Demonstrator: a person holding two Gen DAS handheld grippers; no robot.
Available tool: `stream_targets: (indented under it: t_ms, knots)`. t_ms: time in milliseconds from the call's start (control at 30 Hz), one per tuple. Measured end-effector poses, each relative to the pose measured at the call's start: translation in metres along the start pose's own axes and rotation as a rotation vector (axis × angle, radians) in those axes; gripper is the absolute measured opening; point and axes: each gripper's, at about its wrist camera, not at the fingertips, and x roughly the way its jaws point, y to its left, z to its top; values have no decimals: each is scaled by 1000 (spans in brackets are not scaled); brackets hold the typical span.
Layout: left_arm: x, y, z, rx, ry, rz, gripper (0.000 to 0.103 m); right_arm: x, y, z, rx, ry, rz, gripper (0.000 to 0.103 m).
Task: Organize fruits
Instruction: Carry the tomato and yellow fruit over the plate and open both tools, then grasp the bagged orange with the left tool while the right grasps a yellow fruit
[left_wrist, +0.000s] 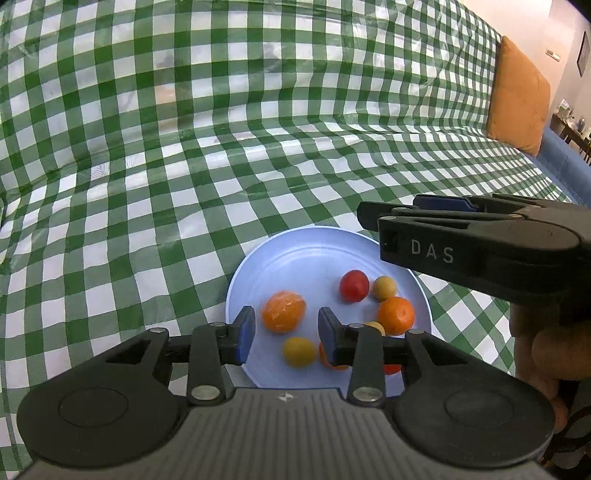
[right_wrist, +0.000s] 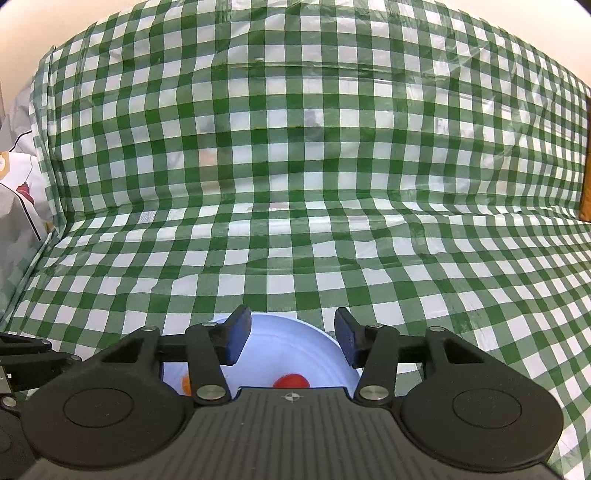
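The green-and-white checked cloth (left_wrist: 184, 166) fills almost everything, draped over what looks like a sofa, with an orange cushion (left_wrist: 517, 99) propped far off at its end. On the cloth sits the pale blue plate (left_wrist: 295, 254), and that's where the fruit is, all of it gathered in the near half.

Above the plate hangs the left gripper (left_wrist: 286, 332), fingers apart, nothing between them; the plate shows through the gap. In from the side comes the right gripper (right_wrist: 291, 338), a hand (left_wrist: 543, 354) behind it. Its fingers are apart too and empty, poised over the plate's far rim.

Now the fruit: a wrapped-looking orange (left_wrist: 283, 311) lies just beyond the left gripper's fingers, a second orange (left_wrist: 395, 315) sits near the rim, a red tomato (left_wrist: 354, 285) and a small yellow fruit (left_wrist: 384, 287) sit side by side, and another yellow one (left_wrist: 298, 351) is closer in.

It looks like a drop has just gone in, or a pick is about to begin; I can't say which. Any next pick calls for a dip and a gentle close, since round fruit rolls.
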Motion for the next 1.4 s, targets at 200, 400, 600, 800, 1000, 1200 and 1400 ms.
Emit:
stream_targets:
  t_ms: [200, 400, 600, 800, 1000, 1200, 1400]
  knots:
    - [0, -1, 0, -2, -3, 9, 42, 1, -1, 1, -2, 1, 1, 53]
    - [-2, -2, 0, -5, -3, 21, 41, 0, 1, 1, -5, -1, 3, 54]
    - [-5, 5, 2, -27, -4, 44, 31, -3, 2, -1, -10, -11, 6, 53]
    - [-14, 40, 12, -100, -13, 81, 24, -3, 5, -2, -19, -17, 25, 44]
    - [-25, 93, 15, -230, -7, 111, 23, -5, 13, -4, -44, -21, 86, 30]
    - [-25, 127, 9, -319, 50, 80, 23, -9, 38, -10, -90, 19, 259, 30]
    - [-10, 144, -2, -366, 129, 5, 24, -5, 81, -24, -185, 156, 480, 31]
